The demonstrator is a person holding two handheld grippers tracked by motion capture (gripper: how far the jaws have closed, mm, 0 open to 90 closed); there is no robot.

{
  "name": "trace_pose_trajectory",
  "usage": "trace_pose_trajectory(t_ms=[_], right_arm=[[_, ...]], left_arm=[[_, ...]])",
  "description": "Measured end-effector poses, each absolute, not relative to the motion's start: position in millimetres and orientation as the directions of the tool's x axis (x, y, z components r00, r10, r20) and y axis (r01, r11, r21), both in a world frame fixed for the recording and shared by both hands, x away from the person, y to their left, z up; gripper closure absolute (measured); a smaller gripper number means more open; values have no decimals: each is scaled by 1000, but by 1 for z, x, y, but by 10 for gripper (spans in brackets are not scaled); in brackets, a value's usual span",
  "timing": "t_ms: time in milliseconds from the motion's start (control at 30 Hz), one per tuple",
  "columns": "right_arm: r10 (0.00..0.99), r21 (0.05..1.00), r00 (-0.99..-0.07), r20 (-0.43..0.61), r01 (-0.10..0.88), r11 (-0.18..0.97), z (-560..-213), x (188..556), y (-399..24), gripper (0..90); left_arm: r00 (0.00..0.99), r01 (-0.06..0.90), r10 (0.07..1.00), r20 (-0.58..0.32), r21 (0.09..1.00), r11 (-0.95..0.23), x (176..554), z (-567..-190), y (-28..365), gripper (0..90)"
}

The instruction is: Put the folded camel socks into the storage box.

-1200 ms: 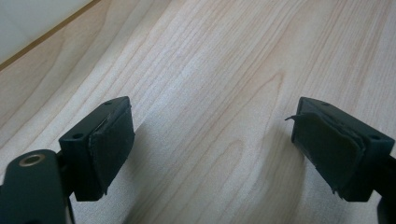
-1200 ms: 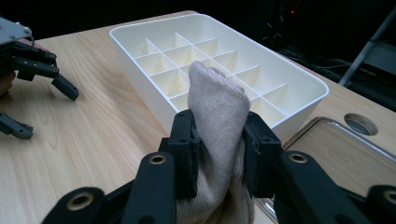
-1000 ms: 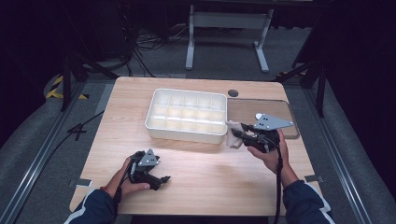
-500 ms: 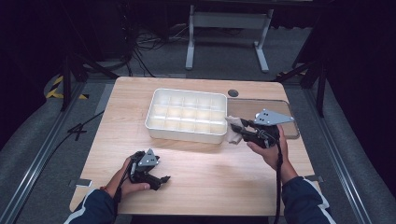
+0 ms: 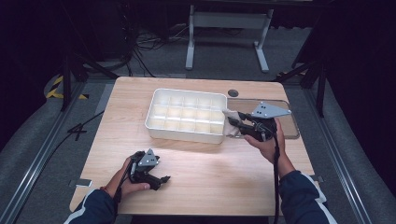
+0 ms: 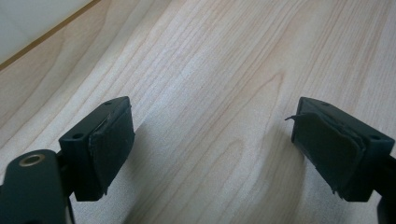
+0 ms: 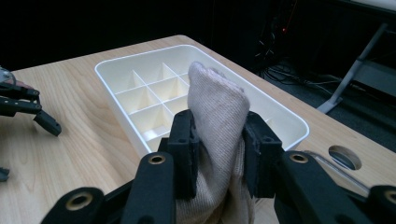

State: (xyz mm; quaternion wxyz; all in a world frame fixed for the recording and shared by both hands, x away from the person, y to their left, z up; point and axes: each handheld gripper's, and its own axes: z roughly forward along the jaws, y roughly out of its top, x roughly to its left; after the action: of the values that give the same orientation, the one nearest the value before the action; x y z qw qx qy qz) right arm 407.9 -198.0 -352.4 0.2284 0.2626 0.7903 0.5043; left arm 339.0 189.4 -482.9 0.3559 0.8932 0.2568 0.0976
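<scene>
So the right gripper [image 7: 218, 154] has its jaws clamped on a bunched beige knit cloth [image 7: 215, 105], held just off the right end of the white plastic divided tray [image 5: 186, 115]. Every compartment looks empty, so I'd say the pickup is done and the placing isn't. The left gripper [image 5: 161, 178] sits on the light wooden table [image 5: 210, 179], near left, jaws spread, gripping nothing.

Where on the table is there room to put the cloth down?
Bare wood lies between the tray and the left gripper, along the table's left edge, and in the front middle. It is crowded at the right, where the right gripper holds the cloth between the tray and a clear lid.
</scene>
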Motion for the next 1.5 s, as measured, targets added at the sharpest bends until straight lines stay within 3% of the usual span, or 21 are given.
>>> trace_pose_trajectory(t_ms=[400, 1500], right_arm=[[640, 903, -761, -109, 193, 384, -354, 427, -179, 680], [634, 802, -754, -170, 267, 534, -401, 469, -143, 664]], left_arm=[[847, 392, 531, -13, 689, -610, 339, -483, 189, 133], [848, 390, 530, -9, 687, -613, 339, -483, 189, 133]])
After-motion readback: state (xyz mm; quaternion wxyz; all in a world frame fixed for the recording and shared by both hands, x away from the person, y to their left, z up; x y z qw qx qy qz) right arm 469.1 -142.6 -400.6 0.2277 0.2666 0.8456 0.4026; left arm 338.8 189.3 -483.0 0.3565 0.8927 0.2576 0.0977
